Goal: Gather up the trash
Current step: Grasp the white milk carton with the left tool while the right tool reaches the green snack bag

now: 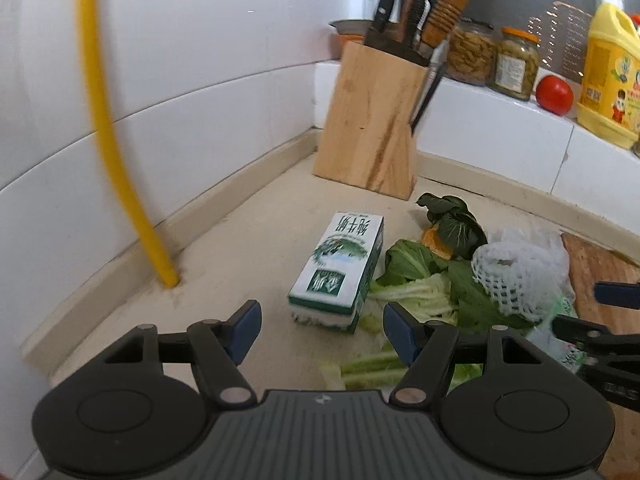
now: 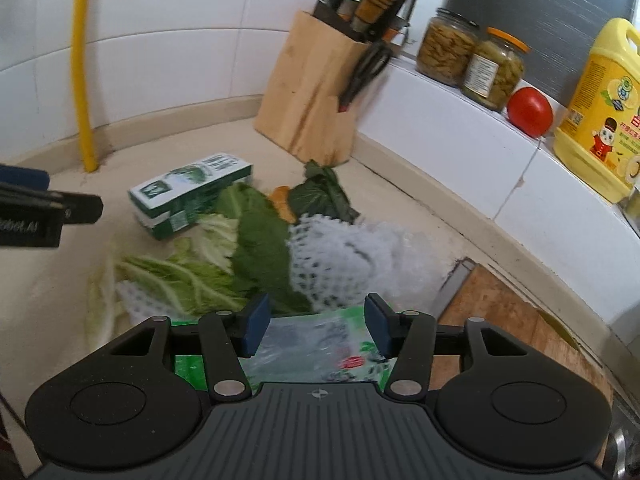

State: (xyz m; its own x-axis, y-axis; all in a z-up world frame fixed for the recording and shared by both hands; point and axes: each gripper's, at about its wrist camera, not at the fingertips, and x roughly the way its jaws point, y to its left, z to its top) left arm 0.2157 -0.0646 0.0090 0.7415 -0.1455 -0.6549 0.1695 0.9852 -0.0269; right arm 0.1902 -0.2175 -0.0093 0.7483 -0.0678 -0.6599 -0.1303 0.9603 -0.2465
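Currently both left gripper [image 1: 322, 330] and right gripper [image 2: 317, 328] jaws spread, empty; milk carton [image 1: 340, 268], leaves [image 2: 240, 256], foam net [image 2: 332, 256] on desk [image 1: 240, 240].

**Clearance around the trash pile**

Bare counter [image 1: 224, 248] is free on the left, between the wall and the milk carton [image 1: 340, 268]. Only the yellow pipe [image 1: 120, 168] stands there, at the wall edge. Back corner is blocked by the knife block [image 1: 372, 120], scissors hanging off its side. Raised ledge [image 2: 460, 136] on the right is crowded: two jars [image 2: 468, 56], tomato [image 2: 530, 111], yellow detergent jug [image 2: 600, 112]. Middle is full: leaves [image 2: 224, 256], foam net [image 2: 340, 256], plastic bag [image 2: 328, 344]. Cutting board [image 2: 508, 320] takes the near right. Left gripper [image 1: 320, 334] has empty counter between its spread jaws; right gripper [image 2: 318, 326] sits over the bag, jaws apart.
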